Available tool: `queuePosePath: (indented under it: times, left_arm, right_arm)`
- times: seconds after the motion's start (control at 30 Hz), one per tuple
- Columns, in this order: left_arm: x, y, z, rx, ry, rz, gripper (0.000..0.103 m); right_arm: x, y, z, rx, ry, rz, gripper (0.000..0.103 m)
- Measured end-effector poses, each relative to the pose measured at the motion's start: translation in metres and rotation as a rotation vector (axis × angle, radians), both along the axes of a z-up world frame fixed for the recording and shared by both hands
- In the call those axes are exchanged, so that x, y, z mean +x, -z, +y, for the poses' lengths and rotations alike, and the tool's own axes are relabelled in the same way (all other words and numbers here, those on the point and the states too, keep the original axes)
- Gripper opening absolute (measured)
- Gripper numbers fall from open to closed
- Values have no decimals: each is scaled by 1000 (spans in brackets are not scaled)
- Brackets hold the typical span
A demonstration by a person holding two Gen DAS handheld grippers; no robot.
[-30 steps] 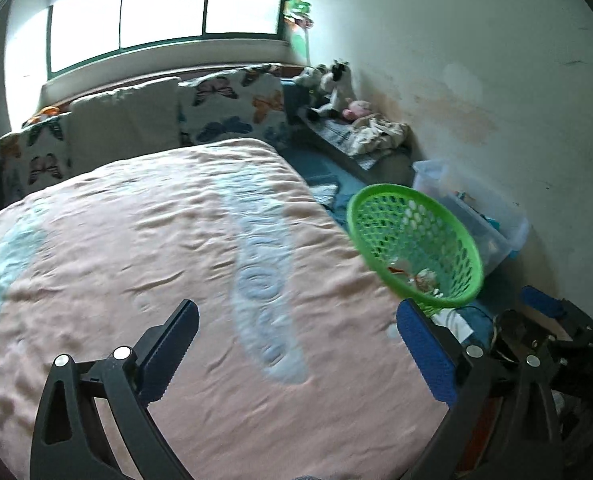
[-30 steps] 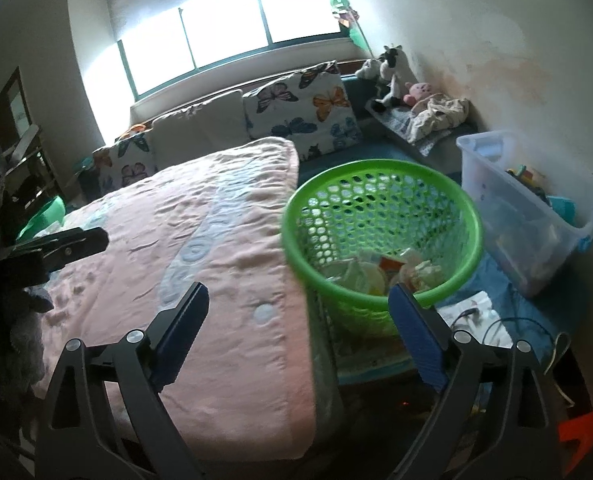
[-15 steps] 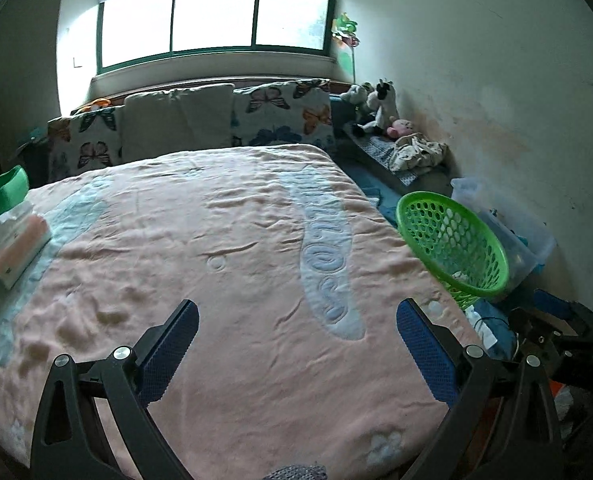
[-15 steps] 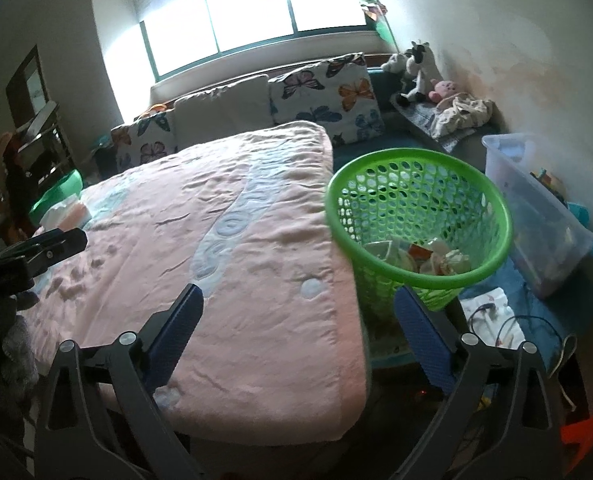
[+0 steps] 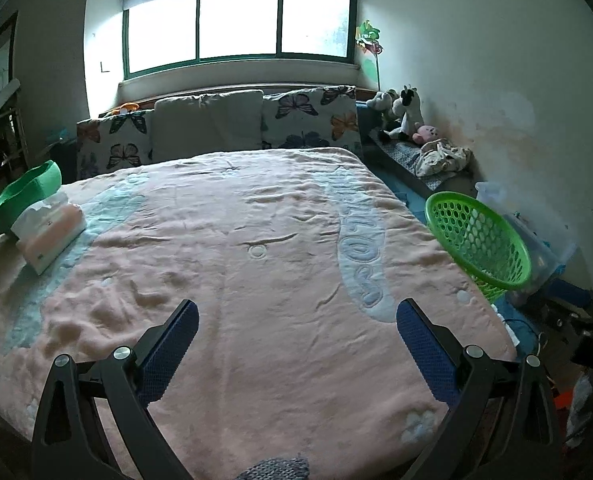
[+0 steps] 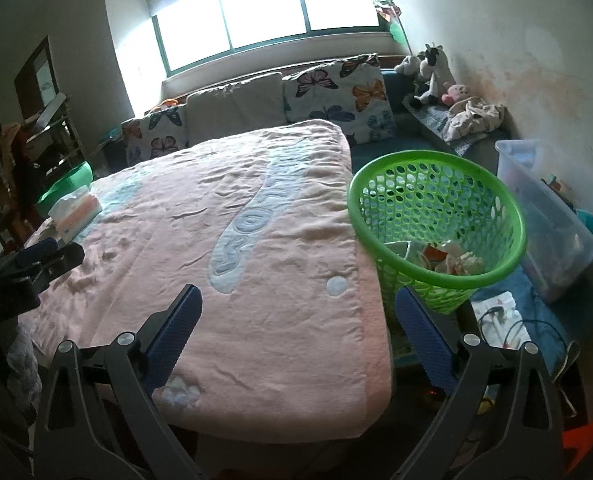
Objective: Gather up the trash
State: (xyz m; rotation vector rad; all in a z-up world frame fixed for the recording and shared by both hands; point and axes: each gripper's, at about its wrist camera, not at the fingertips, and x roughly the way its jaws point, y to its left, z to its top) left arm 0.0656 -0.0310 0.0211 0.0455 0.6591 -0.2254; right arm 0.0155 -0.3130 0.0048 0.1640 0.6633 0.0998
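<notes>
Green basket (image 6: 436, 216) now farther right of right hand-held gripper (image 6: 296, 312) (empty).

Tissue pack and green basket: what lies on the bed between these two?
In the left wrist view, only bare pink blanket stretches from the tissue pack to the green basket; nothing rests on it there.

From where I hold them, I count two grippers, my left gripper (image 5: 296, 316) and my right gripper (image 6: 298, 302), and one green basket (image 6: 436, 216) with crumpled trash (image 6: 452, 258) in it. I count one pink blanket (image 5: 236, 260), three pillows (image 5: 216, 128), one tissue pack (image 5: 50, 236), one green tub (image 5: 24, 196), one clear bin (image 6: 552, 216) and three plush toys (image 6: 432, 72).
</notes>
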Motion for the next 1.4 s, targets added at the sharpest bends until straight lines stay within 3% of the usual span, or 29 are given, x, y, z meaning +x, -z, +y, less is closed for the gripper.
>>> queuePosePath:
  times: [1.4]
  left_arm:
    - [-5,8,12,42,-56,6,96]
  right_arm:
    - [7,3,8,-14,-21,16,98]
